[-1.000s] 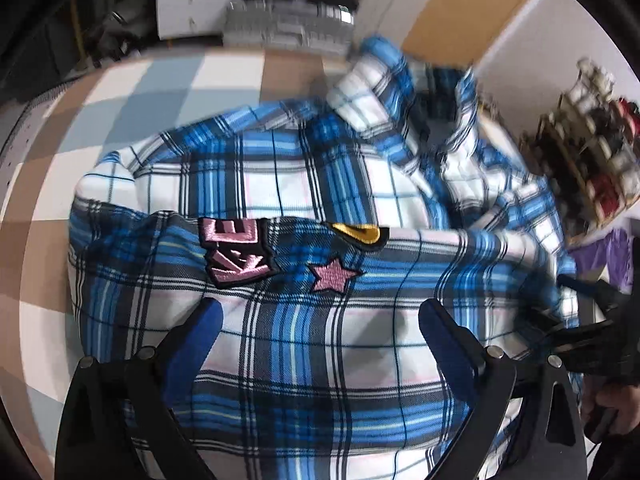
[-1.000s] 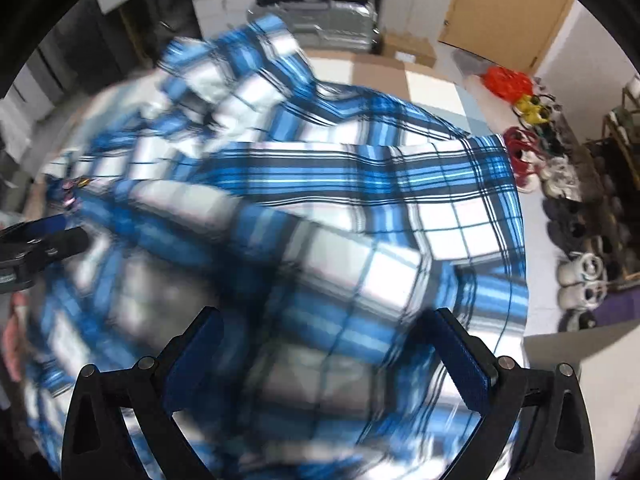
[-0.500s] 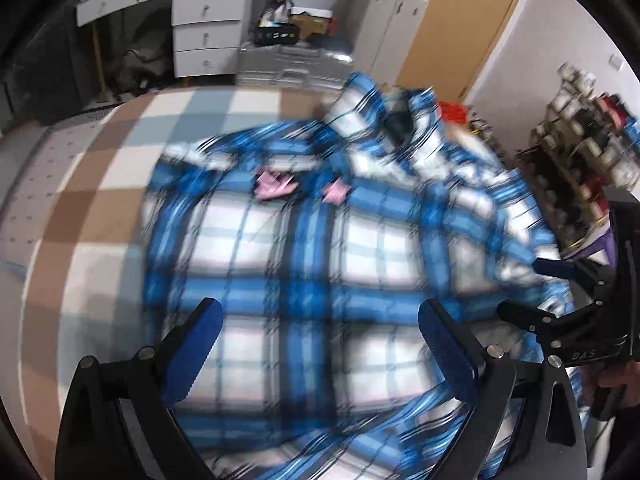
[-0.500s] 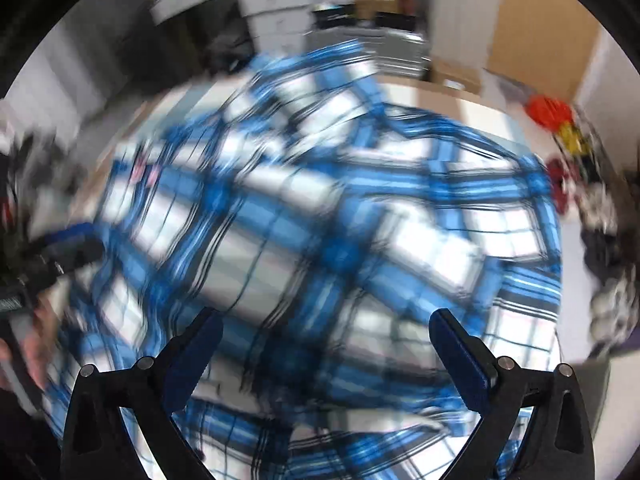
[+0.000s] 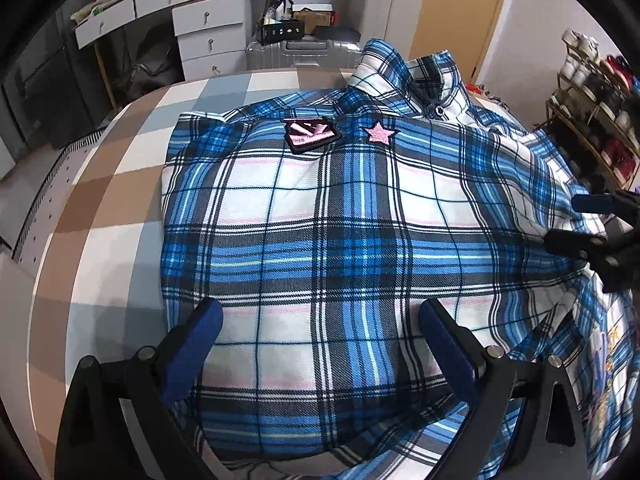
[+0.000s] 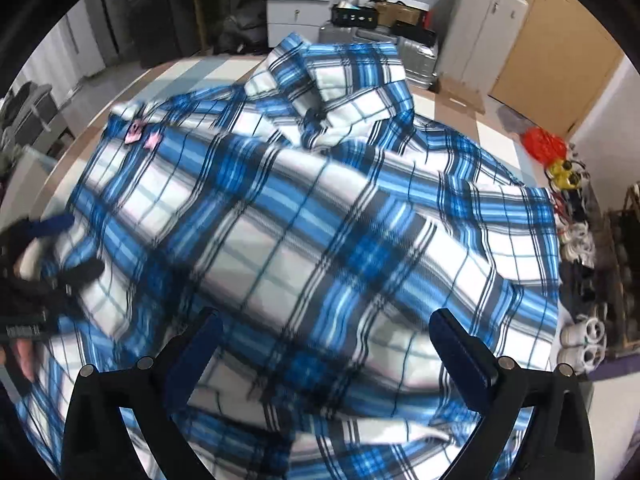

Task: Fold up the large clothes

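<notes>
While both grippers' fingers (image 5: pixel 196 332) stand apart, the plaid shirt (image 5: pixel 320 220) lies spread beneath them.

A silver suitcase (image 5: pixel 308 53) stands beyond the checkered tabletop (image 5: pixel 100 208). Left of the suitcase are white drawers (image 5: pixel 210 36); right of it, a white cabinet (image 5: pixel 390 0), then a shoe rack (image 5: pixel 596 108).
</notes>
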Tool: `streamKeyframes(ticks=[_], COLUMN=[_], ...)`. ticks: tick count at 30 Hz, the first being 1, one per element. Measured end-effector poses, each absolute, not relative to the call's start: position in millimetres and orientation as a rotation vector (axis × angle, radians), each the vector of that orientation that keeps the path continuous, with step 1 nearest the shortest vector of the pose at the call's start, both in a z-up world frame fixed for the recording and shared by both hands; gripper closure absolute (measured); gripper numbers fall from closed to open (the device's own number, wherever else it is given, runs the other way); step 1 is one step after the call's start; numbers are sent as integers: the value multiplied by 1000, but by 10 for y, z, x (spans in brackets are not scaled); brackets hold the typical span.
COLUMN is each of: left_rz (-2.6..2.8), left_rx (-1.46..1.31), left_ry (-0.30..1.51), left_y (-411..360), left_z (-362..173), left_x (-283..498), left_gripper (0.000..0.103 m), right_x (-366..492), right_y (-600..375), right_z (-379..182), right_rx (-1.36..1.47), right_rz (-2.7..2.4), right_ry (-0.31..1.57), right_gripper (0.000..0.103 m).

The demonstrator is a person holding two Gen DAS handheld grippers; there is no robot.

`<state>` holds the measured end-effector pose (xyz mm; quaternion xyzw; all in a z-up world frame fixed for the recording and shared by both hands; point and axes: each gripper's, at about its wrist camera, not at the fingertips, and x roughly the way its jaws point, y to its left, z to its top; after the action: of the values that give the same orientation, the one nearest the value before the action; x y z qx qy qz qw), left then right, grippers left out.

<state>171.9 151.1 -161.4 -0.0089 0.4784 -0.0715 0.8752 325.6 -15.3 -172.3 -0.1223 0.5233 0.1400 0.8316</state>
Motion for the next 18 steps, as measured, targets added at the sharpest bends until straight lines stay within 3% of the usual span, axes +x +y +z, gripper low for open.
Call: streamKeyframes(ticks=[3,8,14,18], left_rz=[-155,-179,-263,-246], left_rx=[-11,-95,-169,-137], left_ry=[1007,1070,1088,1113], left_y=[1502,1609,1553,1289], left_z=[-1601,-1438,-826,-727], left_x=[1673,1722,2458,3178], left_gripper=[7,7,7,7], right_x=[3408,3374,3572,4143], right_y=[-153,-233,-489,-665], right_z=[-1986,-1923,-1208,-812], right_rx=[-291,-302,-133,51], right_rz=[244,317,336,288], right_ry=[1190,1180,1081,1065], right_gripper=[0,0,0,0])
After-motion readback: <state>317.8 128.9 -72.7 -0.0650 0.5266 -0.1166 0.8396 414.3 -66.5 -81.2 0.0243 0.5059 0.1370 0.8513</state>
